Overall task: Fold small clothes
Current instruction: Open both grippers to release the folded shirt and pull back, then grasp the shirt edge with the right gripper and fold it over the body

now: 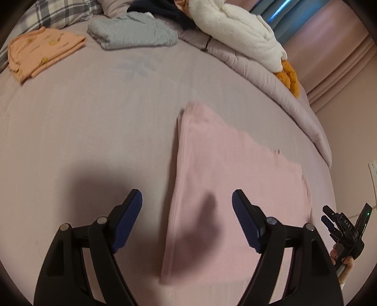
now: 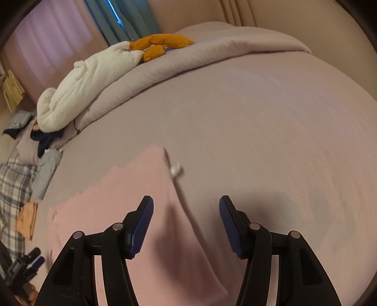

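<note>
A folded pink garment (image 1: 226, 179) lies flat on the mauve bedsheet (image 1: 94, 131). My left gripper (image 1: 187, 200) hovers above its near left edge, jaws wide apart with nothing between the blue pads. In the right wrist view the same pink garment (image 2: 122, 202) lies lower left, a small white tag (image 2: 176, 169) at its far corner. My right gripper (image 2: 186, 209) hangs over its right edge, jaws apart and empty. The right gripper (image 1: 329, 216) also shows at the left wrist view's right border, held by a hand. The left gripper (image 2: 35, 259) appears at the right wrist view's lower left.
Folded orange (image 1: 44, 51) and grey-blue (image 1: 132, 33) garments lie at the far left of the bed. A white fleece (image 1: 238, 30) with an ochre piece (image 1: 288, 75) rests on the rolled duvet (image 1: 271, 80). A dark garment (image 1: 160, 11) and plaid pillow (image 1: 59, 11) sit behind.
</note>
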A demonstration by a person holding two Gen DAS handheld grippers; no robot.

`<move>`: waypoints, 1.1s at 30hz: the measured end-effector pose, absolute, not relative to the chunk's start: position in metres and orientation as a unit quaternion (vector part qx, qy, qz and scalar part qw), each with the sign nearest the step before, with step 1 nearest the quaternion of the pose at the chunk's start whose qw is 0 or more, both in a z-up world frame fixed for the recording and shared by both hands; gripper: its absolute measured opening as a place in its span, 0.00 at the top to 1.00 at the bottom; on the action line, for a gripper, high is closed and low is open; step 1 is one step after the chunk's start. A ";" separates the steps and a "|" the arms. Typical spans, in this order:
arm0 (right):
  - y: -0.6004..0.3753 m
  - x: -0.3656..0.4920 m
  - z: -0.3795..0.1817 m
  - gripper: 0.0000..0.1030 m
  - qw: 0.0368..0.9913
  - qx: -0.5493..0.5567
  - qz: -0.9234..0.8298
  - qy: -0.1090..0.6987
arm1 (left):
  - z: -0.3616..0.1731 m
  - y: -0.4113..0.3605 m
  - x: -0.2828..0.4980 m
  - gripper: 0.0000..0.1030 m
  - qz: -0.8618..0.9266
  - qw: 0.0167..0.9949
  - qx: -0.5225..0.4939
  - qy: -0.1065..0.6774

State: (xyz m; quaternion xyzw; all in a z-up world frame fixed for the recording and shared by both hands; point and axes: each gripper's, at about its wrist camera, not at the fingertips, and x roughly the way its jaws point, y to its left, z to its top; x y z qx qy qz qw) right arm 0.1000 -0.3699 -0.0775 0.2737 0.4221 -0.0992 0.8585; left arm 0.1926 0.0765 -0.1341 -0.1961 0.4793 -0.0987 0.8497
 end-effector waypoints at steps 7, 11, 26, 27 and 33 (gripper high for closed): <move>-0.366 0.059 -0.096 0.44 0.841 0.301 -0.104 0.437 | -0.155 0.075 0.169 0.23 -0.102 0.833 -0.208 0.502; -0.360 0.046 -0.107 0.42 0.830 0.316 -0.102 0.448 | -0.164 0.065 0.158 0.23 -0.115 0.827 -0.213 0.507; -0.337 0.090 -0.122 0.36 0.838 0.339 -0.047 0.425 | -0.172 0.041 0.176 0.51 -0.152 0.815 -0.242 0.504; -0.336 0.090 -0.123 0.36 0.840 0.339 -0.045 0.422 | -0.173 0.040 0.179 0.55 -0.147 0.814 -0.241 0.507; -0.336 0.097 -0.125 0.82 0.840 0.340 -0.036 0.421 | -0.172 0.048 0.172 0.87 -0.154 0.804 -0.273 0.505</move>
